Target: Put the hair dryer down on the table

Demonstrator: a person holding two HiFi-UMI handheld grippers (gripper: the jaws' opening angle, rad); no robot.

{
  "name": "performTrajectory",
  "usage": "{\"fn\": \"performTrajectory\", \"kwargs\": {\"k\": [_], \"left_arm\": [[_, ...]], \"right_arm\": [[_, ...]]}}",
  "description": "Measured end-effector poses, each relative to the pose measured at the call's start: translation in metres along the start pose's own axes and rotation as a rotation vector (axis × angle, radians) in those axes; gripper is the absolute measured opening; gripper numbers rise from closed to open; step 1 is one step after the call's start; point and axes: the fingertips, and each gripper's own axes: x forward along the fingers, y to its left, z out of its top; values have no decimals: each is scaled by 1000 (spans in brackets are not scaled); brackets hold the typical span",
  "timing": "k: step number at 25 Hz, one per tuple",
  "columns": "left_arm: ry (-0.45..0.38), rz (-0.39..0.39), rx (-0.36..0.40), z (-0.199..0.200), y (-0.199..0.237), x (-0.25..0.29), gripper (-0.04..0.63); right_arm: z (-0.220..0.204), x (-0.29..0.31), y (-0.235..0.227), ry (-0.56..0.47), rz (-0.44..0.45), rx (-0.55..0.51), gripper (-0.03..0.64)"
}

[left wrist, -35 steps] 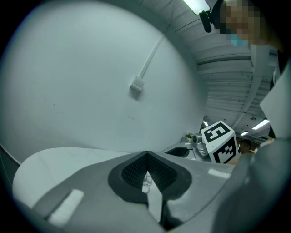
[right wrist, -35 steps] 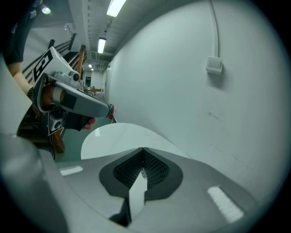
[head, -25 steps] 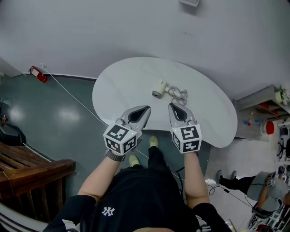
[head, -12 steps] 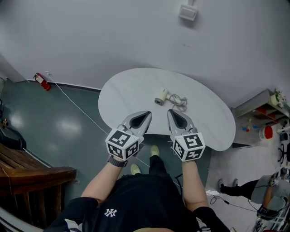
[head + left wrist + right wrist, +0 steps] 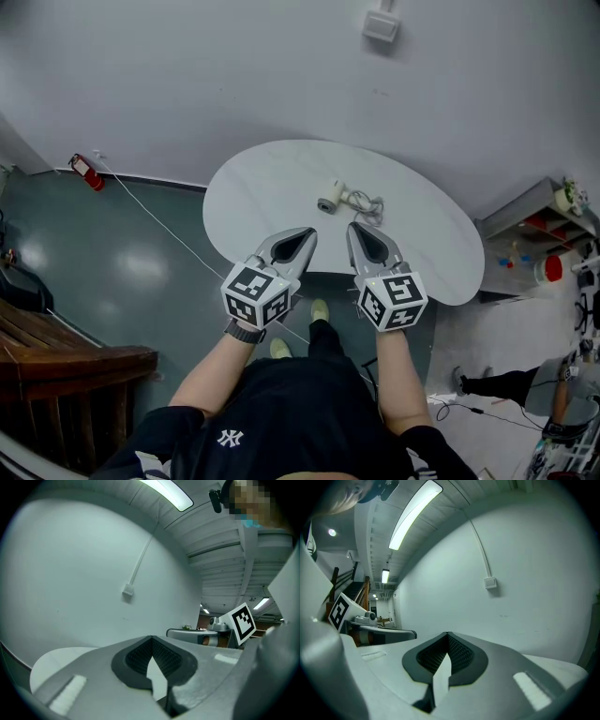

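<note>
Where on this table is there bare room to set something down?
The table is bare from its left rim to the hair dryer, and again right of the cord to the right rim. Crowded: mid-table, where dryer and cord lie, and the near edge by the left claw and right claw.

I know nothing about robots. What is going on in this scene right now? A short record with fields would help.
table: white, rounded, near the wall
hair dryer: pale, lying on the table, nothing touching it
cord: bunched on the table beside the hair dryer
left gripper: jaws together, nothing between them, apart from the hair dryer
right gripper: jaws together, nothing between them, next to the left gripper
task state: hair dryer already on the table
</note>
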Motion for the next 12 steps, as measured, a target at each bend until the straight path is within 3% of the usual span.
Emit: {"fn": "performTrajectory", "kwargs": {"k": [12], "left_arm": [[1, -13, 13, 3, -8, -1, 0]], "right_arm": [[1, -5, 3, -6, -1, -7, 25]]}}
